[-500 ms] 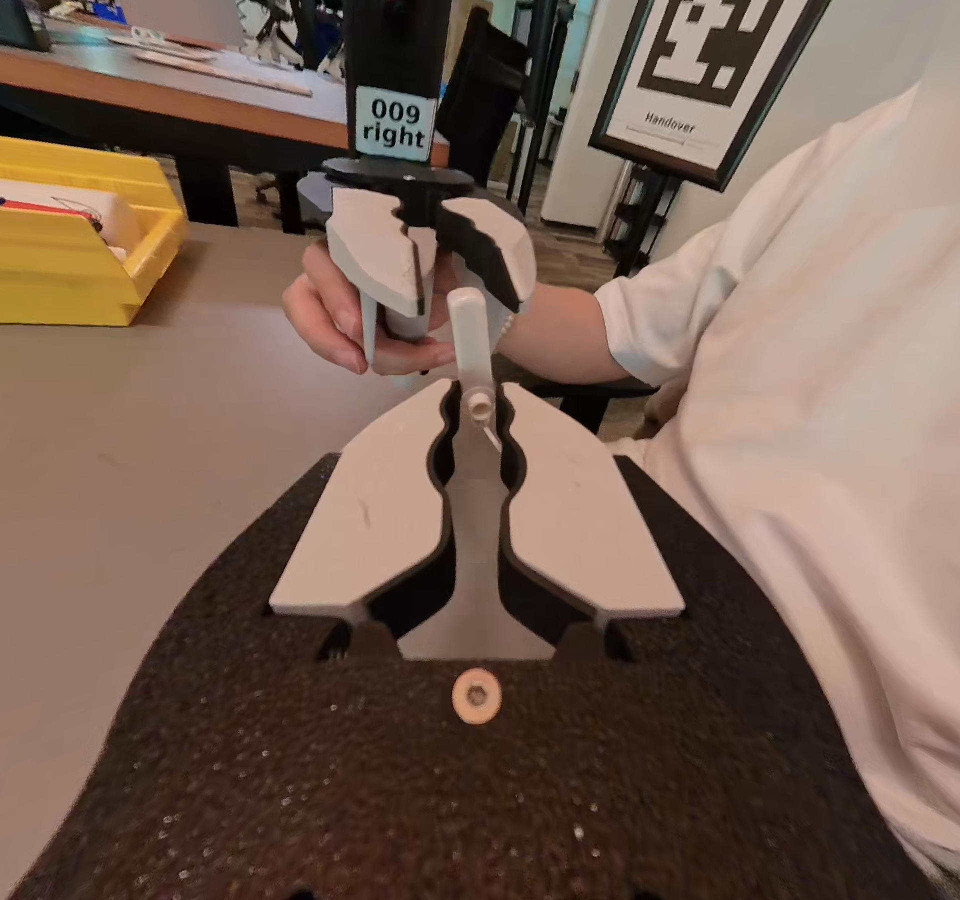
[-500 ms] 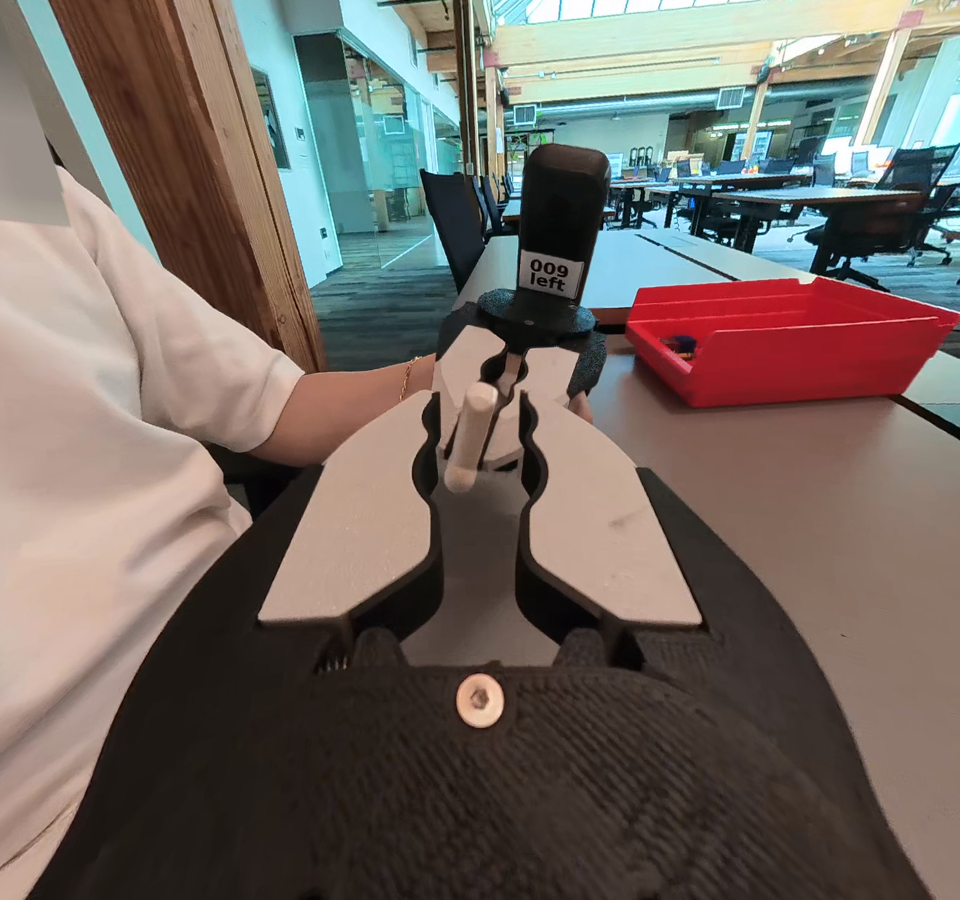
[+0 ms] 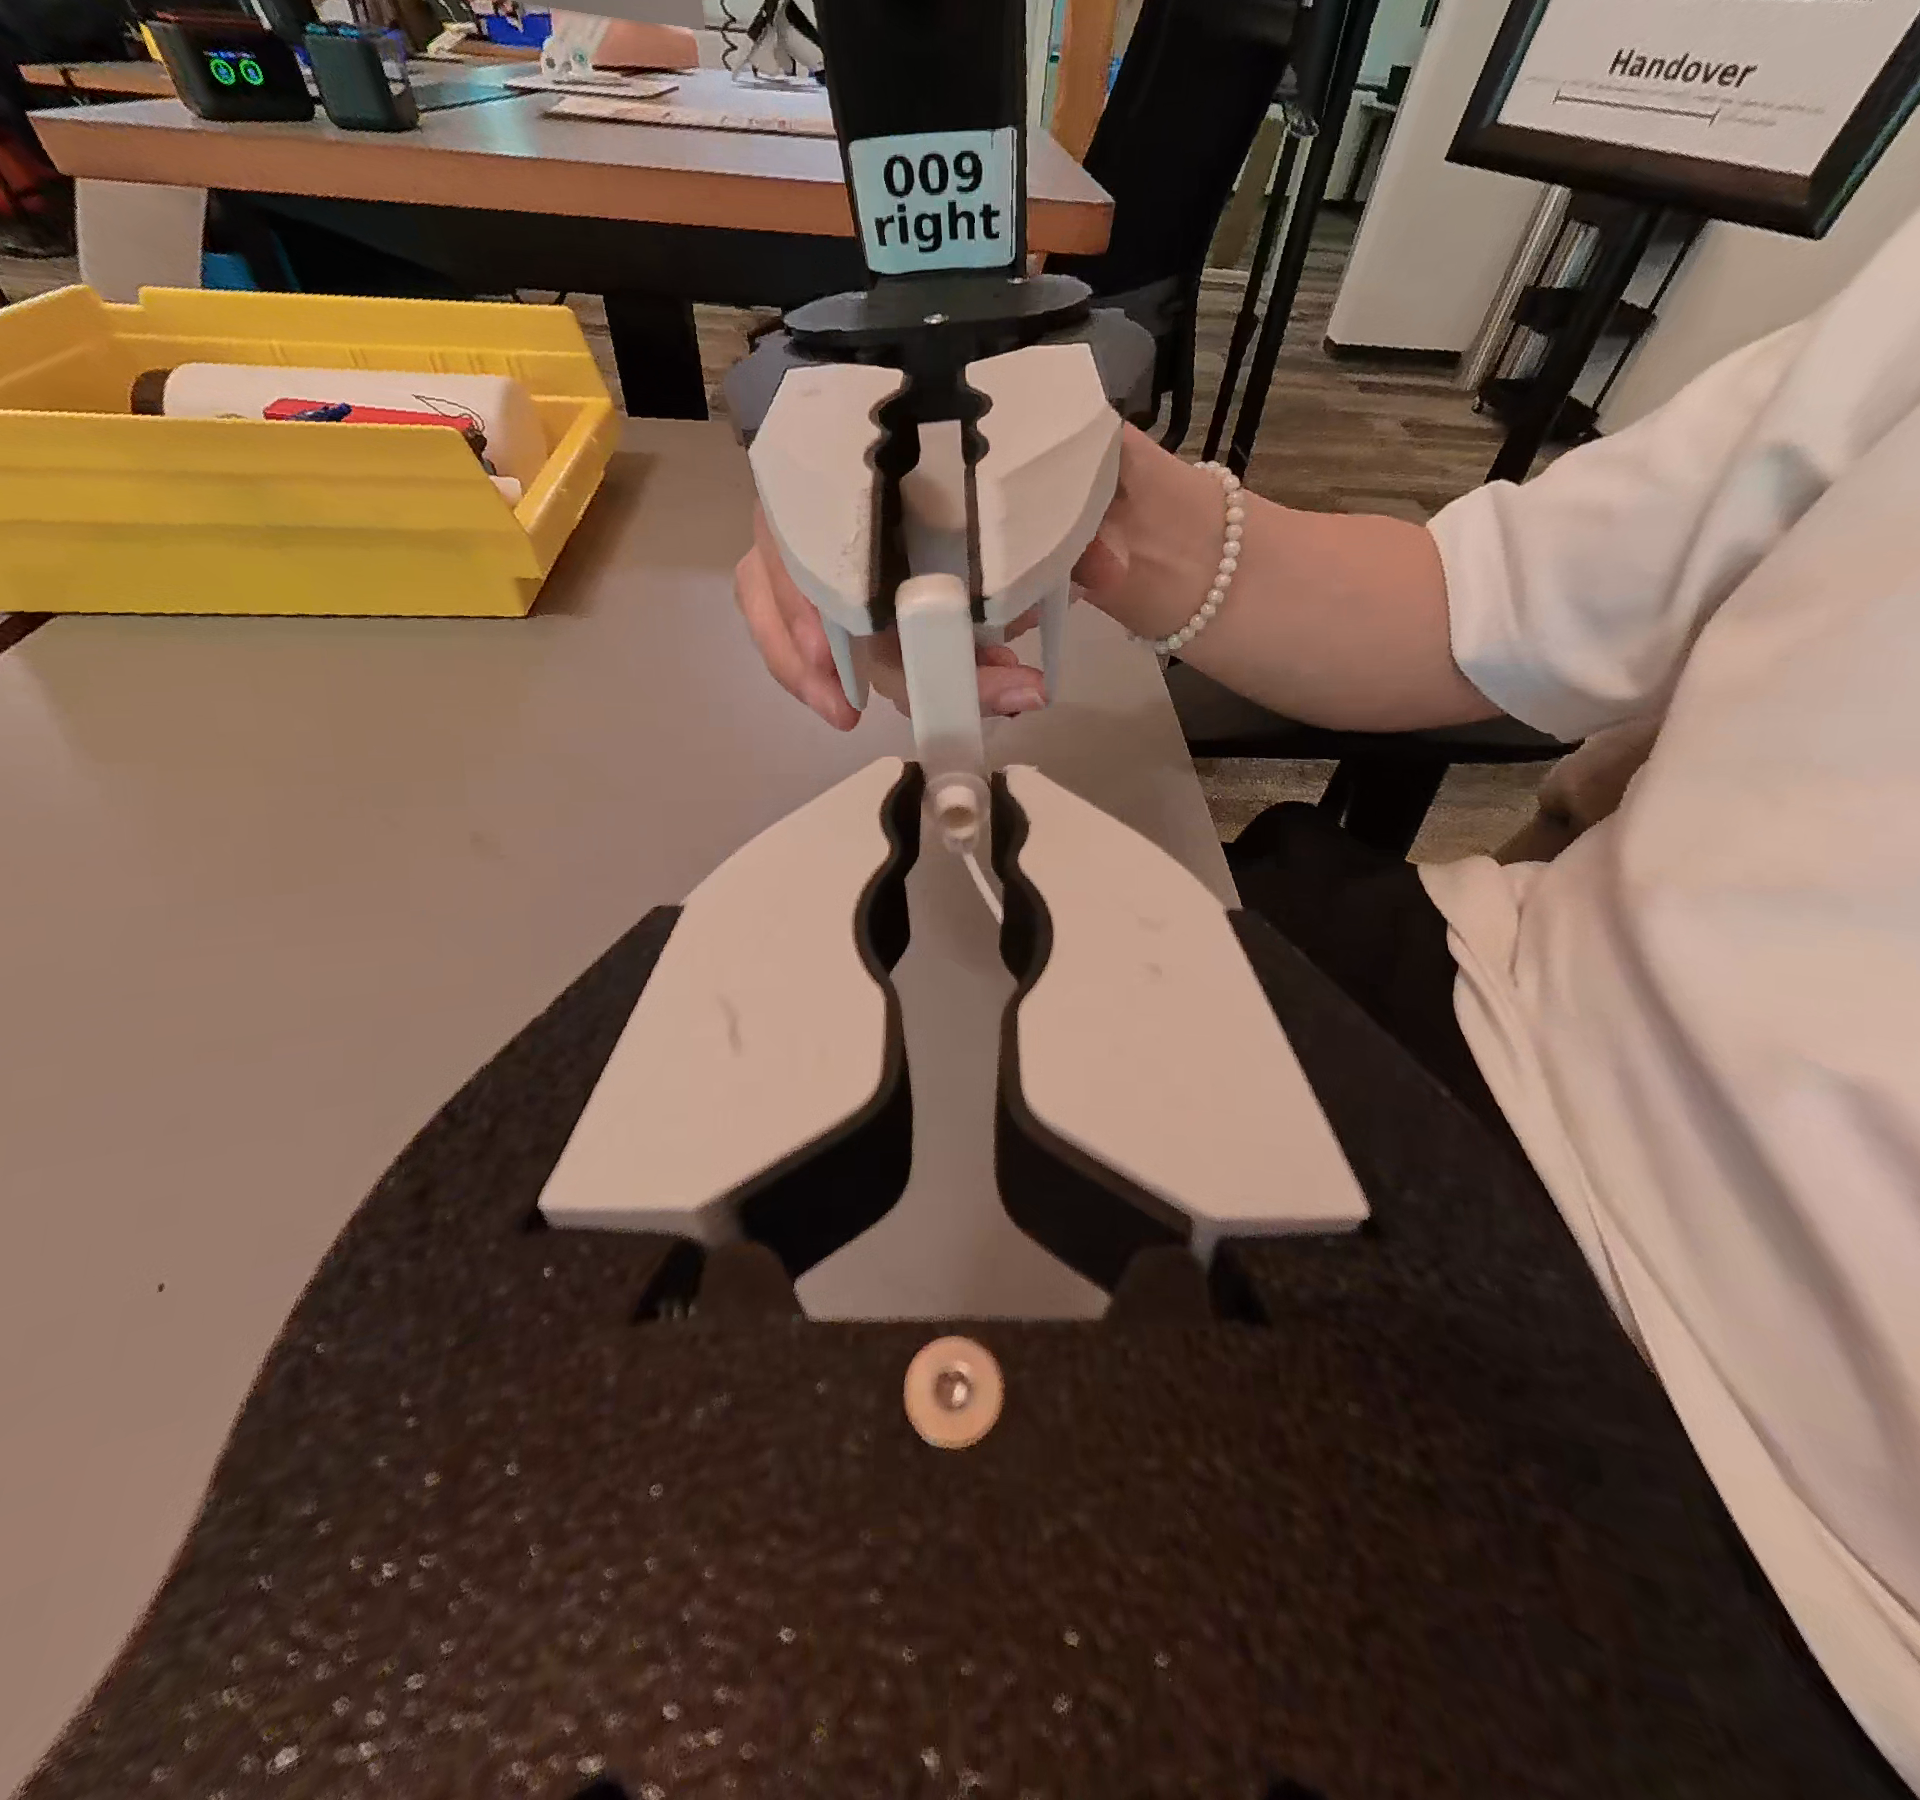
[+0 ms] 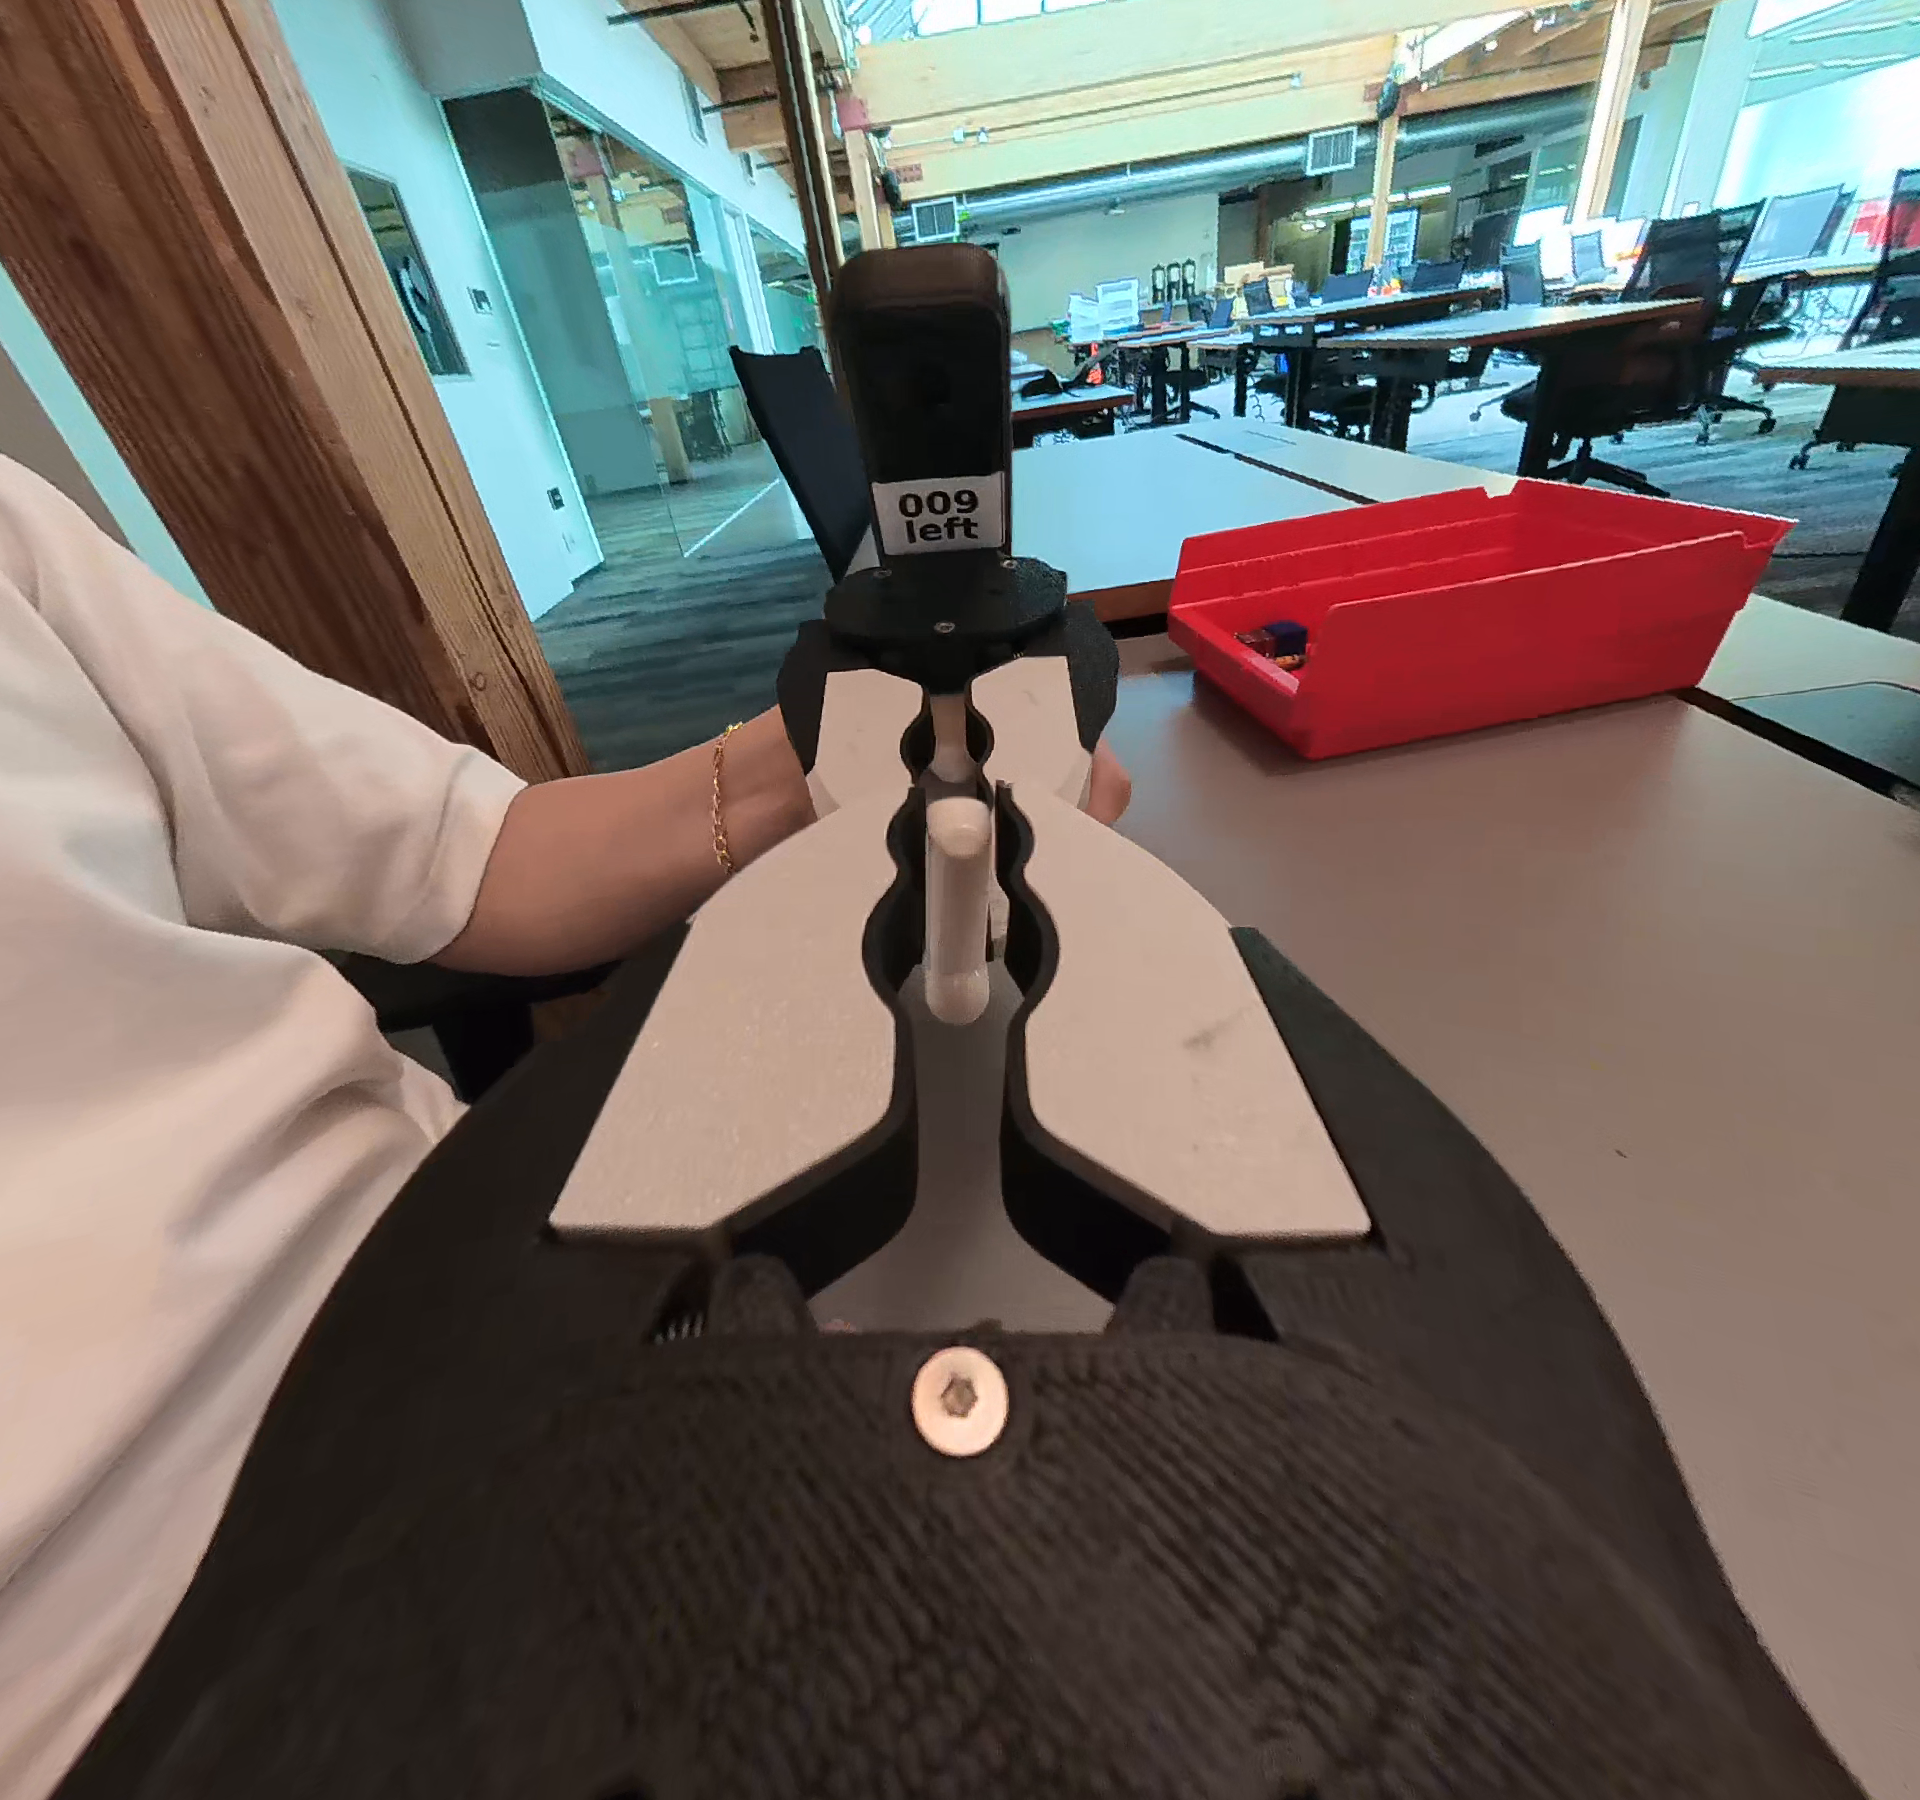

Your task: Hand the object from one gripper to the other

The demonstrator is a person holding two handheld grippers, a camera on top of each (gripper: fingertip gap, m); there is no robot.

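White tube spans both grippers; contact with fingers unclear

Grey table takes up most of the near ground. On its far left corner sits a yellow bin with a white bottle-shaped thing lying in it, plus something red and blue on top of that. Behind it is a wood-edged desk with a small black gadget with green rings and some clutter. A framed black-and-white sign stands far right. Other view: a red bin on the right of the table holds a few tiny coloured bits. A thick wooden post stands left, with rows of desks and black office chairs way back.
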